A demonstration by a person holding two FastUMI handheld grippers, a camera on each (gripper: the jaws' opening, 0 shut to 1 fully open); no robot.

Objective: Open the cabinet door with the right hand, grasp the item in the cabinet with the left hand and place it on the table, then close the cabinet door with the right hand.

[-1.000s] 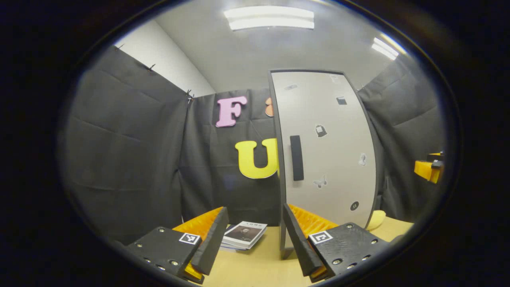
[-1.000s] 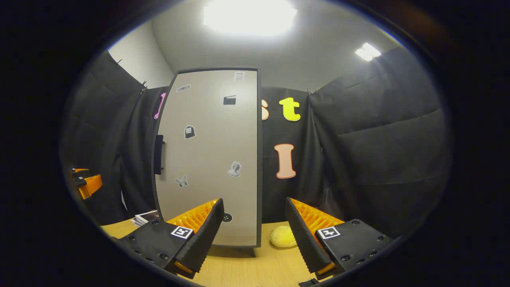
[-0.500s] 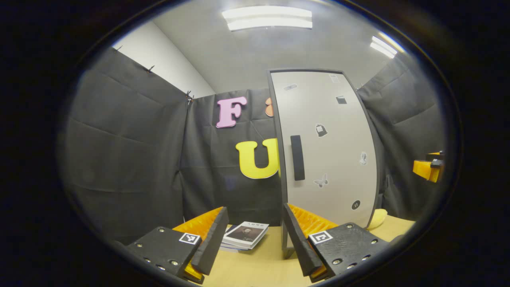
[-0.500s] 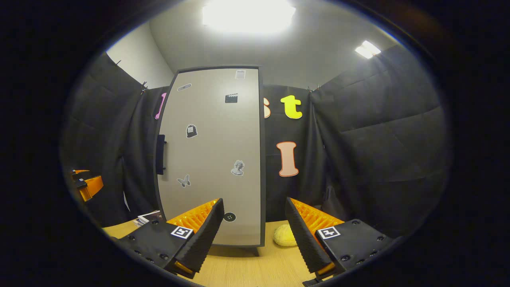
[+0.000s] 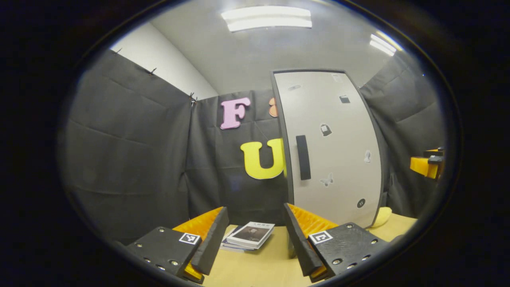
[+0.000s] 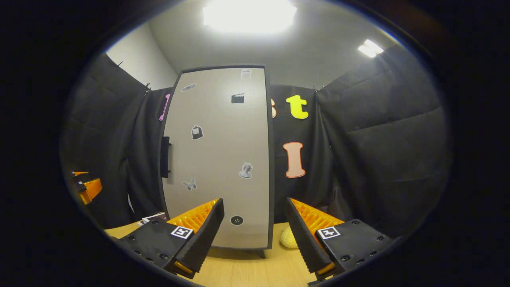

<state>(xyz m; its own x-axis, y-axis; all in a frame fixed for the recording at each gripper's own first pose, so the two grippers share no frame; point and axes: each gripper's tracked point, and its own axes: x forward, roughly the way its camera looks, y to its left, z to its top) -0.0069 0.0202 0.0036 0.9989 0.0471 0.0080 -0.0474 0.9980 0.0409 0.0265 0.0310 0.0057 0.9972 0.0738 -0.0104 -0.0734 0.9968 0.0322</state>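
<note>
Left claw (image 5: 252,231) spread wide, nothing between its fingers, held above the pale wooden tabletop (image 5: 259,267). Just ahead of it, seen through the gap between the fingers, a small stack of booklets with a dark portrait cover (image 5: 251,235) lying flat on the tabletop. Further right and beyond the right finger, the tall light-grey cabinet door (image 5: 330,147) with dark edging, shut, dotted with small stickers. Near the door's left edge, its black vertical bar handle (image 5: 303,157), well apart from the left claw and higher up. At the door's lower right corner, partly hidden behind it, a pale yellow rounded object (image 5: 383,216) on the tabletop. Item inside the cabinet hidden behind the shut door.

Right claw (image 6: 255,229) likewise spread wide and holding nothing, level with the door's lower part and not touching it. Up to its left, the black handle (image 6: 164,156) seen edge-on on the door's left side, well apart from this claw. Between its fingers, low down, the yellow object (image 6: 287,237) just right of the door's bottom corner.
</note>
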